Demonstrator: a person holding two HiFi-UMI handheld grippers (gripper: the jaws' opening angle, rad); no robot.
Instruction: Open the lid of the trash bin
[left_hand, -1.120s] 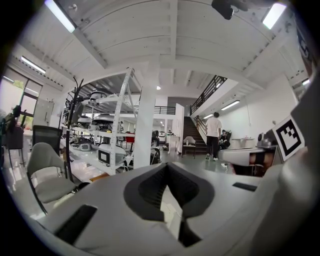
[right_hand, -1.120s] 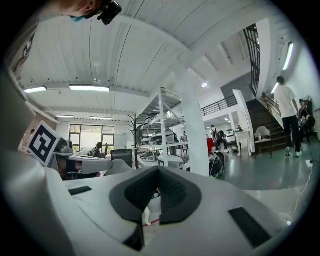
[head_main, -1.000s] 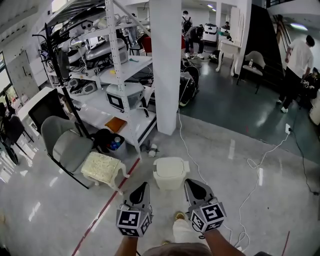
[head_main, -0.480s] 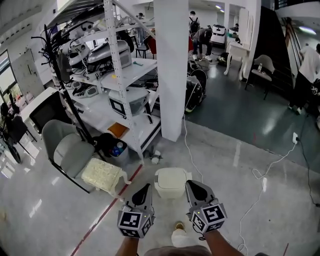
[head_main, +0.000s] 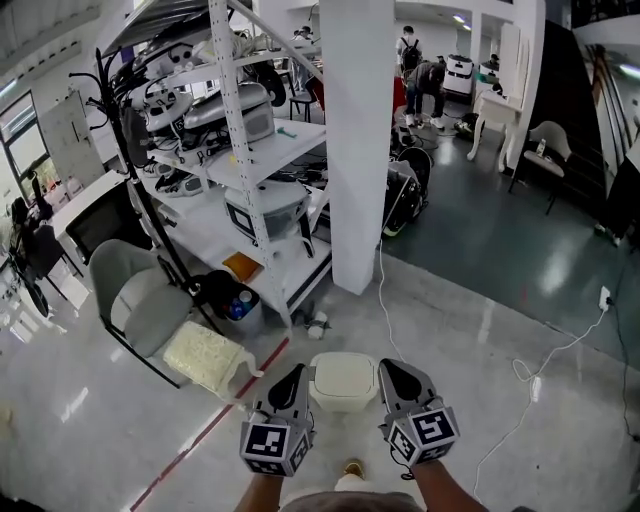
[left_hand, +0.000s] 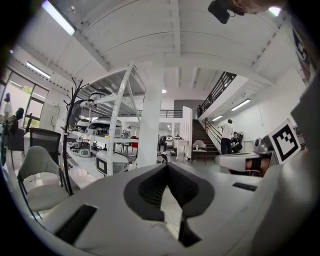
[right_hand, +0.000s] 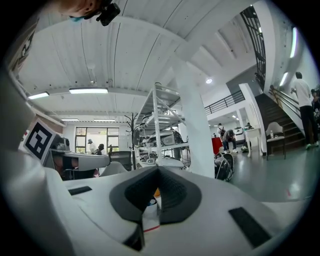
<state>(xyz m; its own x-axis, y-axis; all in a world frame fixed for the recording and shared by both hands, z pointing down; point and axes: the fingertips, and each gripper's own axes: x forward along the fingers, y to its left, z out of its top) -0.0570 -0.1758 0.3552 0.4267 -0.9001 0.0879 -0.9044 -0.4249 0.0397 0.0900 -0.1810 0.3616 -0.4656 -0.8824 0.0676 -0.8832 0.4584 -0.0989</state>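
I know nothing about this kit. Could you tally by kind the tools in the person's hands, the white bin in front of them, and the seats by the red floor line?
Hand-held grippers: 2 (left hand-held gripper, right hand-held gripper)
White plastic trash bin, lid down: 1
Grey plastic shell chair: 1
Cream cushioned stool: 1
Total: 5

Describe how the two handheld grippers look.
The left gripper and the right gripper match: each has a smooth pale grey shell tapering forward into black ribbed pads. At the rear of each sits a cube faced with black-and-white square markers. No cables or sleeves show.
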